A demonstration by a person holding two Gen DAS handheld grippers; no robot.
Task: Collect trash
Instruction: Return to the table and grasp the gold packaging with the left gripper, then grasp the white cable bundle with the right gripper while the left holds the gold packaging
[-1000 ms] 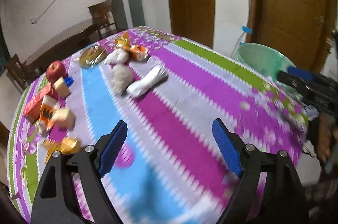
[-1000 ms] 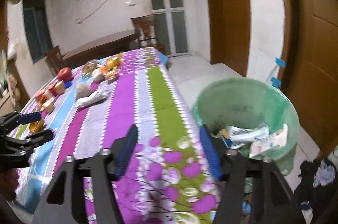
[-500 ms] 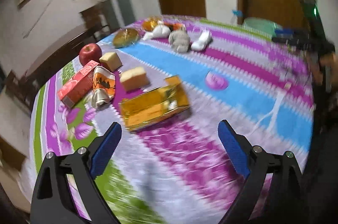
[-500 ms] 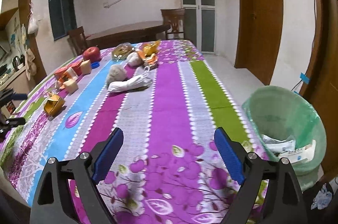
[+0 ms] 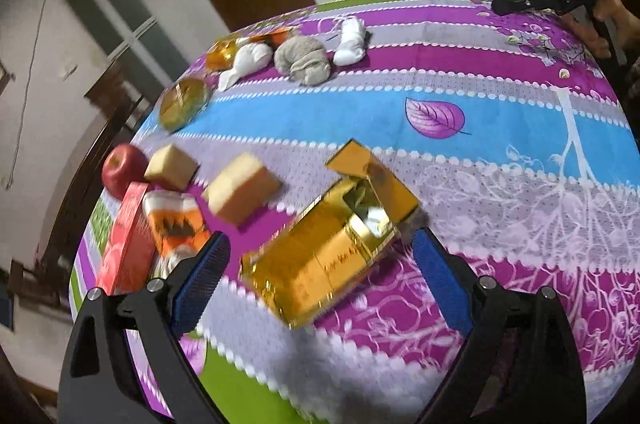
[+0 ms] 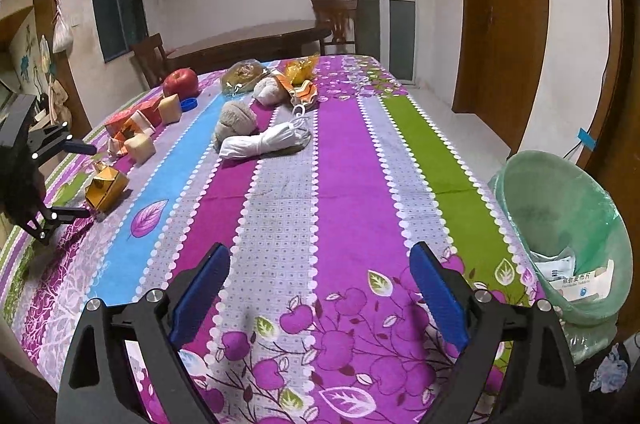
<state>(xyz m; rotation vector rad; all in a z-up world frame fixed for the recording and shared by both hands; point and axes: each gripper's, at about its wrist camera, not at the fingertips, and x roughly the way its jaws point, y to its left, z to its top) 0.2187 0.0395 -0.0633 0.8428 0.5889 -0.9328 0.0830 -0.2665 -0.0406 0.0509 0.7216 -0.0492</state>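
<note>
The worktop (image 6: 280,216) holds one red apple (image 5: 122,170), two tan blocks (image 5: 240,188), one red box (image 5: 126,244) and one gold box (image 5: 324,252). The gold box is shiny, with its flap open, lying near the worktop's edge. The left gripper (image 5: 320,276) is wide open around it, not touching. The right gripper (image 6: 320,288) has just opened wide with nothing in it. One green bin (image 6: 568,224) stands beside the worktop.

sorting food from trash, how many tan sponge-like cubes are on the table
2: one cube beside the red apple, the other cube nearer the open gold box. None seem hidden.
</note>
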